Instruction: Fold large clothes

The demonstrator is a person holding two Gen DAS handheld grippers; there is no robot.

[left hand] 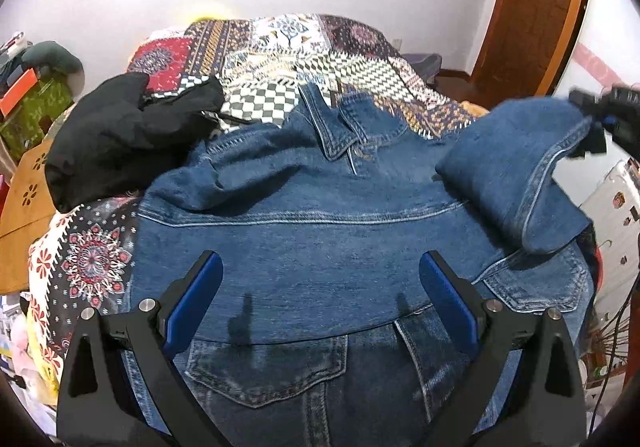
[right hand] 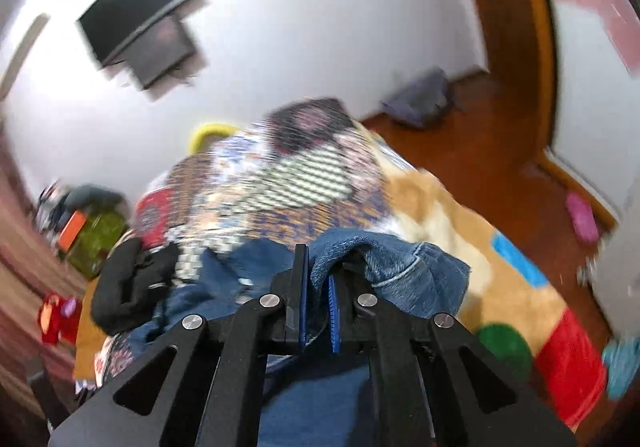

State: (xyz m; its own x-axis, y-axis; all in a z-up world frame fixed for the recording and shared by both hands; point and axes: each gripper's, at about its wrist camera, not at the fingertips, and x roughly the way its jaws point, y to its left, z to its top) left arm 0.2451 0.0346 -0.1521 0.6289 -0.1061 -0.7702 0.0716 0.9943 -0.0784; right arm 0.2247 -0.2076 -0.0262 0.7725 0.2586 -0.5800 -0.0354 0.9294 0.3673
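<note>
Centrally, denim jacket point(left hand: 320, 239) spread across patterned bedspread point(left hand: 280, 47); black garment point(left hand: 120, 135) at frame's middle left. Left gripper point(left hand: 320, 291): fingers wide apart above jacket, holding nothing. Right gripper point(right hand: 318, 287): fingers clamped on sleeve cuff point(right hand: 400, 267), lifted at right.

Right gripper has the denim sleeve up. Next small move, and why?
Probably carry the sleeve inward and lay it across the jacket: the right gripper is shut on its cuff, lifted off the body, while the left gripper hovers open.

Blue denim jacket point(left hand: 320, 239) on a red, white and checked patchwork bedspread point(left hand: 280, 51), black garment point(left hand: 120, 135) beside
</note>
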